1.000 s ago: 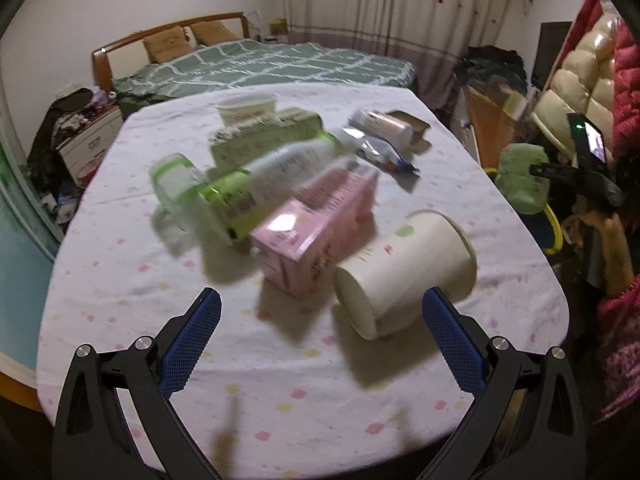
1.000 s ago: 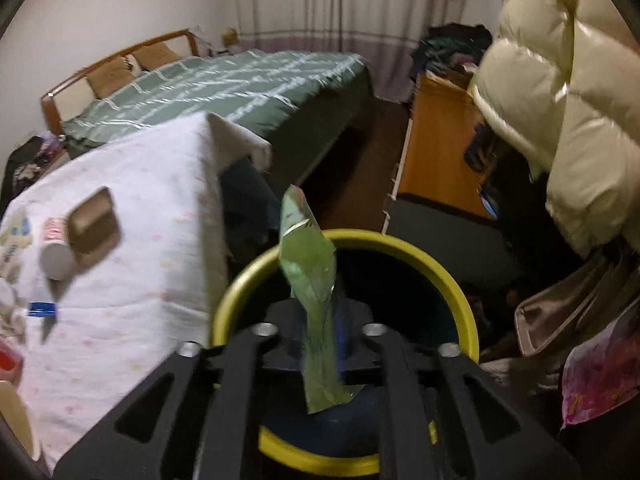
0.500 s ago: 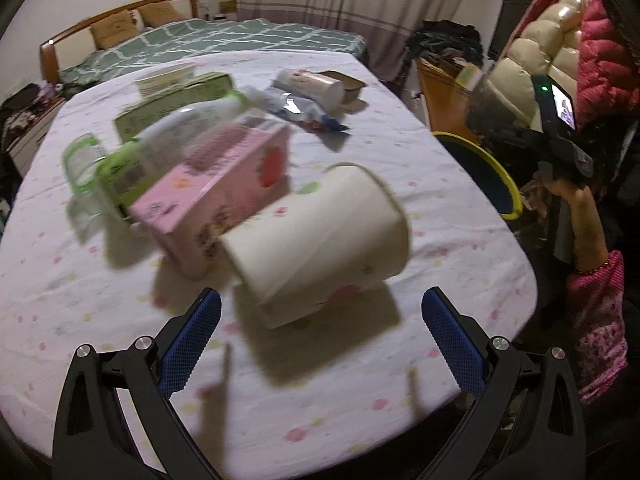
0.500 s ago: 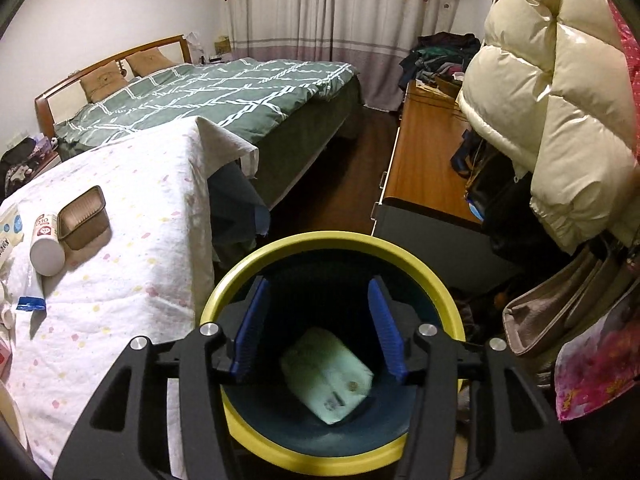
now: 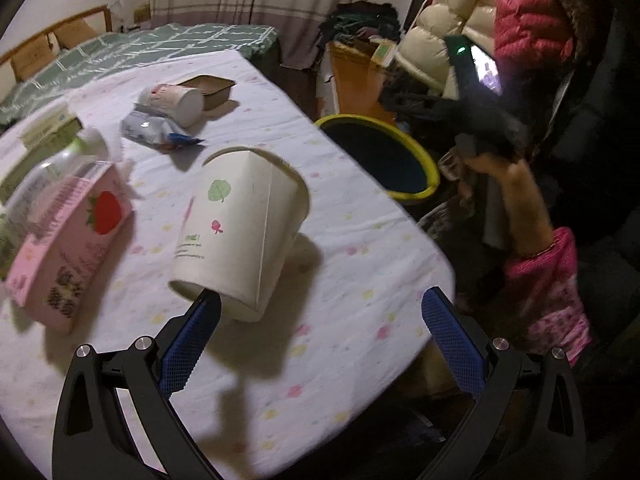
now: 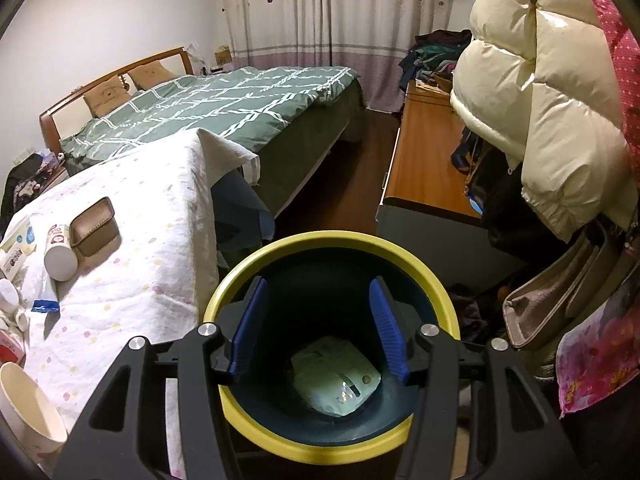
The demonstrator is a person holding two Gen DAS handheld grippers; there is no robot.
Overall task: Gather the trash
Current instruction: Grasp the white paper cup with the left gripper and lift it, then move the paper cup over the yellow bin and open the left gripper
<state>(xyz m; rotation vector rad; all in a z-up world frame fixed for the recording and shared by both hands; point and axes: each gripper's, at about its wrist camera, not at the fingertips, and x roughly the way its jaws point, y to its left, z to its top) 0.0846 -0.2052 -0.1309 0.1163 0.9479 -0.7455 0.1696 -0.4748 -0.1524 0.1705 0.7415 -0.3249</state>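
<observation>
The left gripper stands released at the table's near edge, its left pad at the base of a white paper cup lying on its side. Beside the cup lies a pink carton; farther on, a wrapper, a small cup and a brown tray. Only the right wrist view looks into the yellow-rimmed bin past the table's right edge: the right gripper hangs over it, jaws parted and empty, a pale green packet on the bottom (the left view shows only darkness there).
</observation>
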